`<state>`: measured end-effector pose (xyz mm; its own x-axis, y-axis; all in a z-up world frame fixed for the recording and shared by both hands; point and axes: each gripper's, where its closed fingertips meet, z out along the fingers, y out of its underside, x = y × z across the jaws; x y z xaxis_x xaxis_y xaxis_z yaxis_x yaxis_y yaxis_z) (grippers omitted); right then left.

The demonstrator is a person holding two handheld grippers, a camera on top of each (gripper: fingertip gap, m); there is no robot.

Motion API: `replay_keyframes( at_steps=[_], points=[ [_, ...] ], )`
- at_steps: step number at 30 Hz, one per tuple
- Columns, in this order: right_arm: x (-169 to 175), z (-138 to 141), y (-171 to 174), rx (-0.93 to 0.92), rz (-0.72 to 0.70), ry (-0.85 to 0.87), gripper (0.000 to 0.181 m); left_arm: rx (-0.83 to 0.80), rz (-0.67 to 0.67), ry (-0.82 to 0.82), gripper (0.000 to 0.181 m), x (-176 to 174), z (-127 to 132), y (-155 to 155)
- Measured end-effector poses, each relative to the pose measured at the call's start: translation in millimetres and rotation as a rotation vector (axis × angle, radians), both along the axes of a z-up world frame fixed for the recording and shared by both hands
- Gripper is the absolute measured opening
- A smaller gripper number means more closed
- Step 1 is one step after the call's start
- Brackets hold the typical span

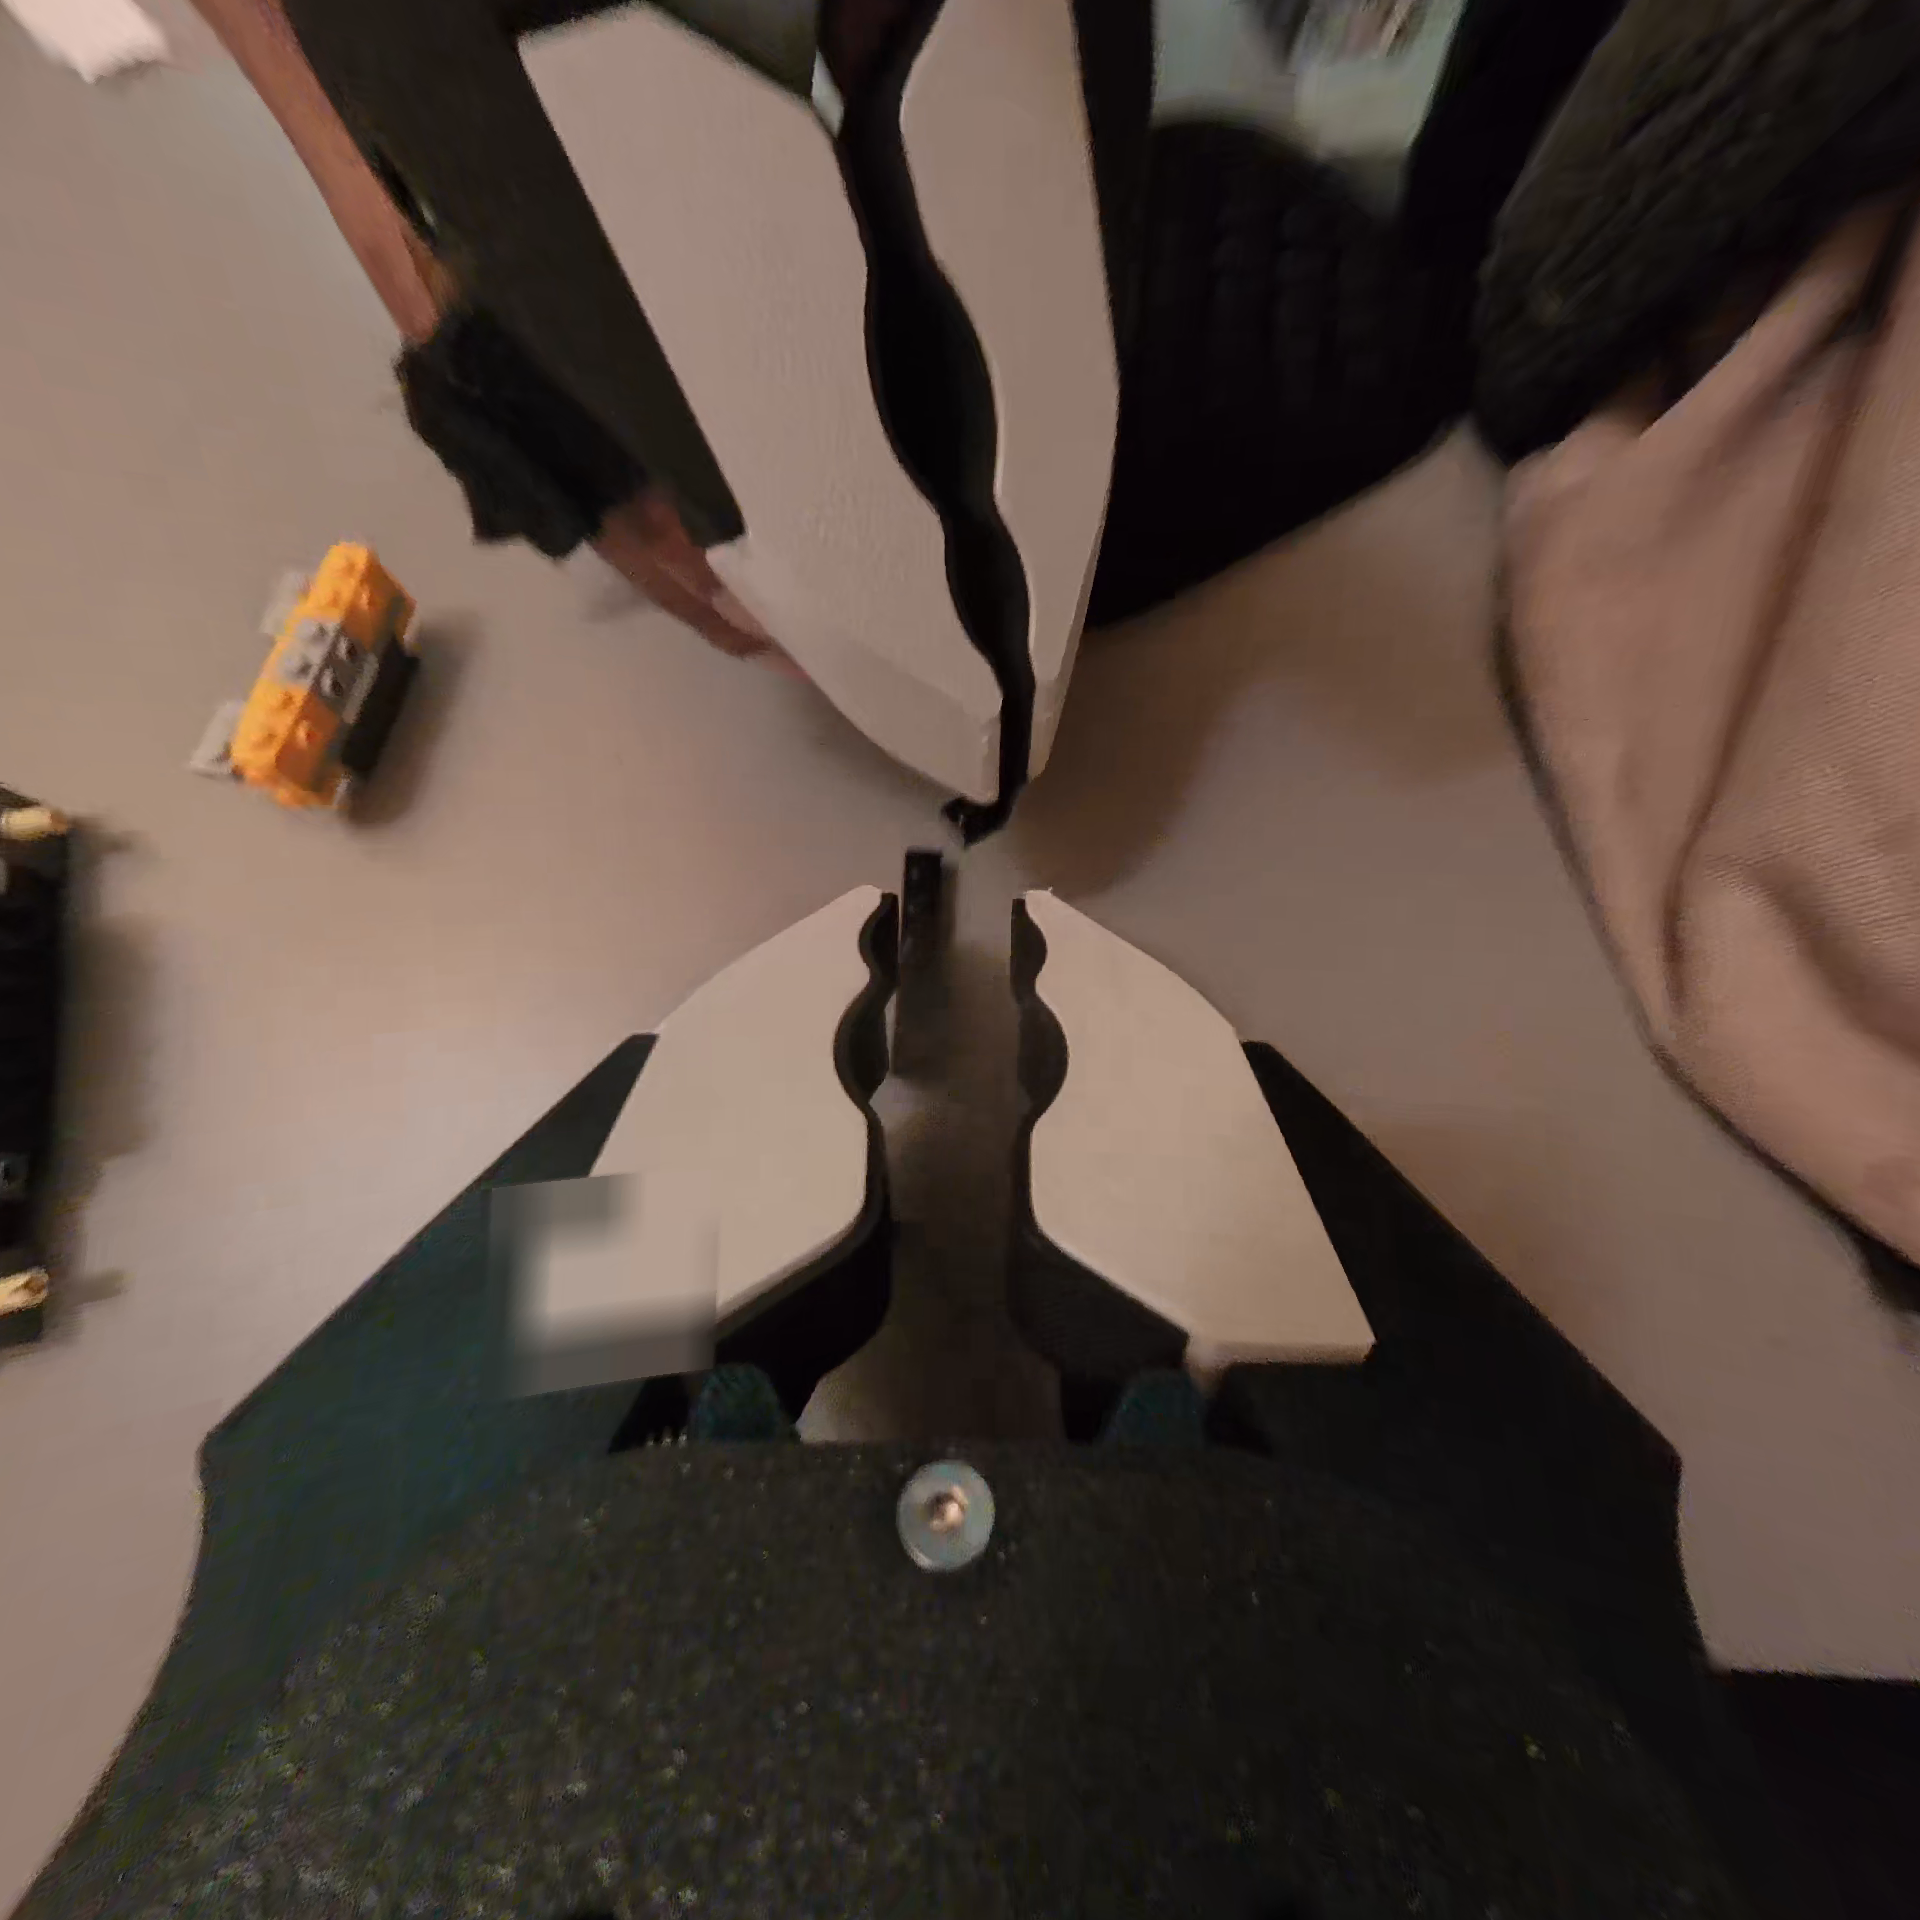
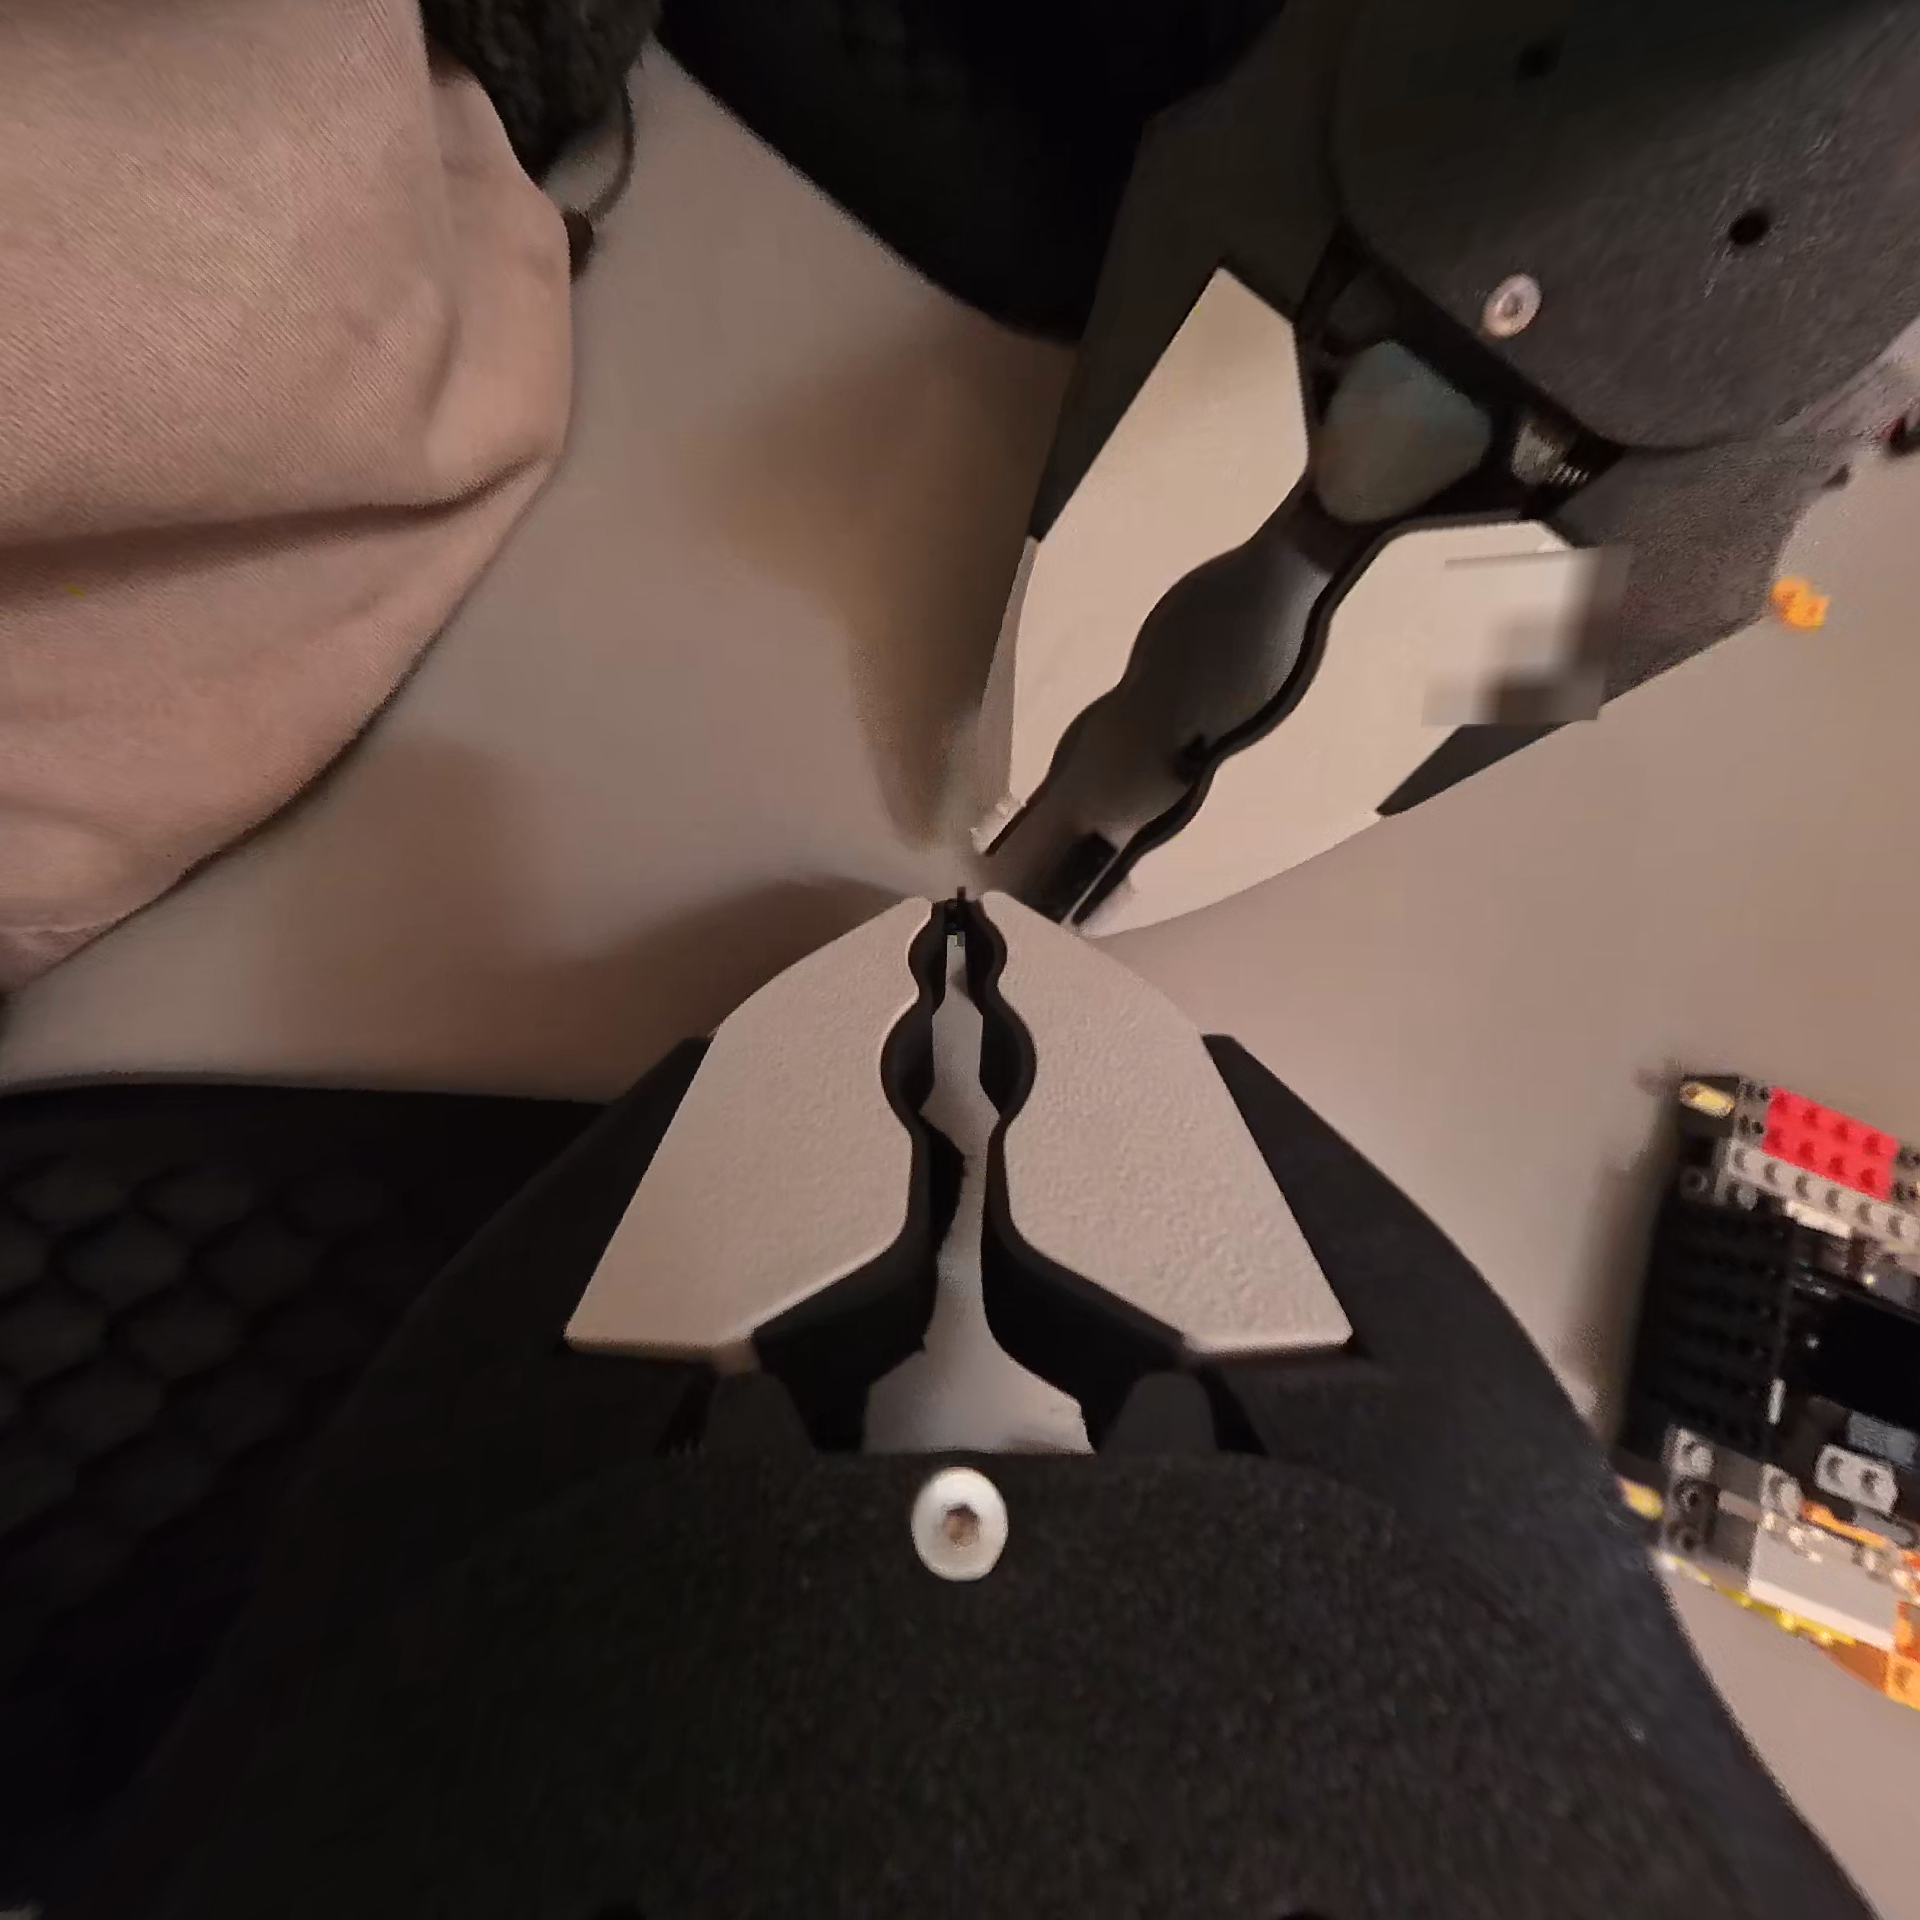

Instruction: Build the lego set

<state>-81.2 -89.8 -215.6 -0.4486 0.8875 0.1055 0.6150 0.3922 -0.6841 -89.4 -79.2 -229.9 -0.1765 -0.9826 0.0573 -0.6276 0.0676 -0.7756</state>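
My left gripper (image 1: 954, 902) is nearly closed around a thin black lego bar (image 1: 923, 961). The bar lies along its left finger, with a slit of gap on the right side. My right gripper (image 2: 961, 912) is shut on a tiny black lego piece (image 2: 958, 921) at its tips. The two grippers meet tip to tip just above the grey table (image 1: 312, 1039). The right gripper (image 1: 982, 800) comes in from the top of the left wrist view. The left gripper (image 2: 1049, 878) shows at upper right in the right wrist view, with the bar (image 2: 1086, 862) between its tips.
An orange and grey lego block (image 1: 312, 675) lies at left. A black lego build (image 1: 26, 1060) is at the left edge. It also shows with red bricks at right (image 2: 1787, 1320). A small orange piece (image 2: 1797, 605) lies beyond. A person's beige trouser leg (image 1: 1714, 727) is close.
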Motion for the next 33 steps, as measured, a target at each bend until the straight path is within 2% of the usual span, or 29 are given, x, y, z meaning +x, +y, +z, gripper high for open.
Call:
replay_keyframes(
  at_steps=[1, 7, 23, 26, 30, 33],
  points=[
    [-1.8, 5.2, -1.6, -0.007, 0.009, 0.027, 0.003, -0.042, -0.011, -0.057, 0.019, 2.7, 7.9, -4.2],
    [-4.5, 28.6, -11.6, -0.031, 0.060, 0.132, 0.003, -0.219, -0.069, -0.242, 0.012, 7.4, 36.6, -17.7],
    [-5.8, 45.3, -26.6, -0.066, 0.091, 0.206, 0.003, -0.277, -0.152, -0.314, 0.011, 8.0, 50.9, -33.9],
    [-5.6, 46.5, -11.0, -0.066, -0.017, 0.218, 0.007, -0.237, -0.072, -0.318, 0.009, 8.6, 50.5, -20.6],
    [1.1, 50.9, 21.2, -0.114, -0.311, 0.282, 0.019, -0.124, 0.110, -0.351, 0.008, 8.3, 55.9, 7.8],
    [3.1, 49.3, 34.2, -0.144, -0.505, 0.351, 0.020, -0.021, 0.196, -0.342, 0.008, 12.0, 57.4, 19.8]
  ],
)
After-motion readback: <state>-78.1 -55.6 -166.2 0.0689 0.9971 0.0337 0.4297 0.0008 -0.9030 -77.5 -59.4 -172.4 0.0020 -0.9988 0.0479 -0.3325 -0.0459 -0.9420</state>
